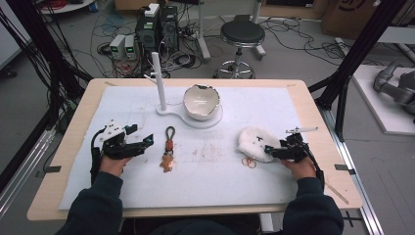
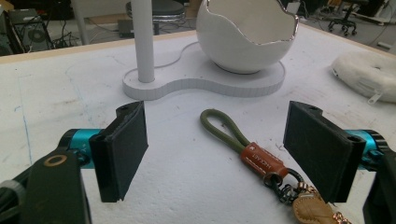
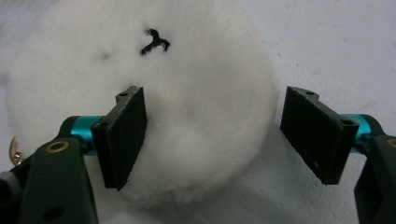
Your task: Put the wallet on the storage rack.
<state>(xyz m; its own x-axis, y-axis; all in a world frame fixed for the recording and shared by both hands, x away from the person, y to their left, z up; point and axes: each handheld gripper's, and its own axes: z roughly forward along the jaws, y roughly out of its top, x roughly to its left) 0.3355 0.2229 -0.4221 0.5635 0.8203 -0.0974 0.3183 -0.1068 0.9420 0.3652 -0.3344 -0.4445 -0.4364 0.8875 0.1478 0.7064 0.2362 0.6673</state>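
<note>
Right gripper view cuts off the white plush pouch [image 3: 154, 93] at top.

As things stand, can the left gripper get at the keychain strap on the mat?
Probably yes. The left gripper is open, and the keychain strap lies flat between and just ahead of its jaws, with bare mat around it. The white stand sits farther back, out of the way.

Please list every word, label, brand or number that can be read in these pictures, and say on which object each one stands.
Brown leather band of the key strap: a small embossed brand word, too blurred to read with certainty.
White plush pouch: a black stitched mark, a sign and not a letter.
Cardboard box on the floor, far right: part of a large dark print, cut off, unreadable.
No other text can be read.
</note>
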